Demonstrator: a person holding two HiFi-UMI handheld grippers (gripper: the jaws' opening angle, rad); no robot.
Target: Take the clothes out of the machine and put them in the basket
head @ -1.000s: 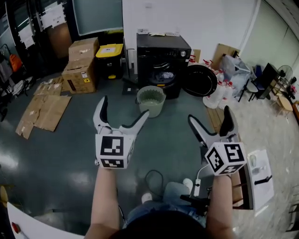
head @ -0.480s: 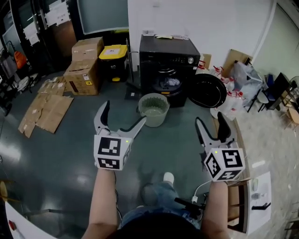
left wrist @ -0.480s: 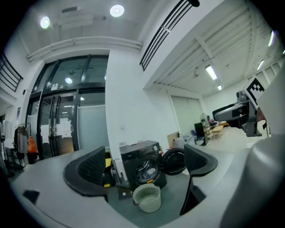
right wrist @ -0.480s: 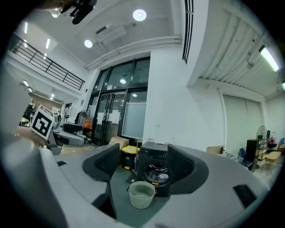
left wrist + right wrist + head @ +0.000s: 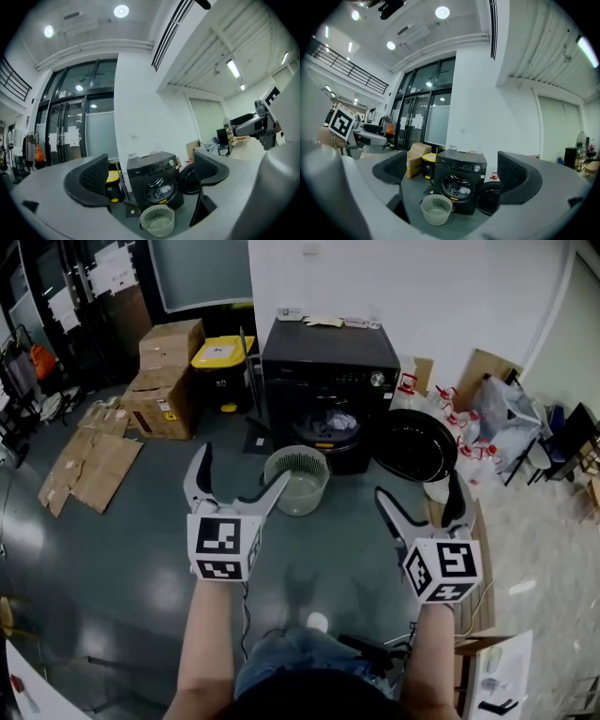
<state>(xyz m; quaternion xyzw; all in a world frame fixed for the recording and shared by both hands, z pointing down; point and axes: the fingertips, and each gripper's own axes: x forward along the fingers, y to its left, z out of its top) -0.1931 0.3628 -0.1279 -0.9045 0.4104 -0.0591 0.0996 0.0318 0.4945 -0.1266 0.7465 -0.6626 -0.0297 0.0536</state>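
- A black front-loading washing machine (image 5: 328,371) stands against the white wall, with papers lying on its top.
- Its round black door (image 5: 412,444) is swung wide open to the right of the drum opening.
- Pale, crumpled clothes (image 5: 332,422) lie inside the drum; none are in the basket.
- A round pale-green perforated plastic basket (image 5: 296,480) stands empty on the glossy grey floor (image 5: 122,540). It is just in front of the drum opening, between the machine and the two grippers.
- Left of the machine are a yellow-lidded black bin (image 5: 218,357) and stacked brown cardboard boxes (image 5: 161,371). Flattened cardboard sheets (image 5: 89,465) lie further left on the floor.
- Right of the open door lies a heap of white bags and bottles (image 5: 469,423), with more cardboard leaning on the wall.
- The left gripper (image 5: 243,465) is held out level on a bare forearm, aimed at the basket and machine and well short of both. Its jaws stand wide apart with nothing between them.
- The right gripper (image 5: 418,486) is held level beside it, aimed toward the open door. Its jaws are opening and hold nothing.
- The person's jeans-clad legs and one pale shoe (image 5: 317,622) show on the floor below the grippers.
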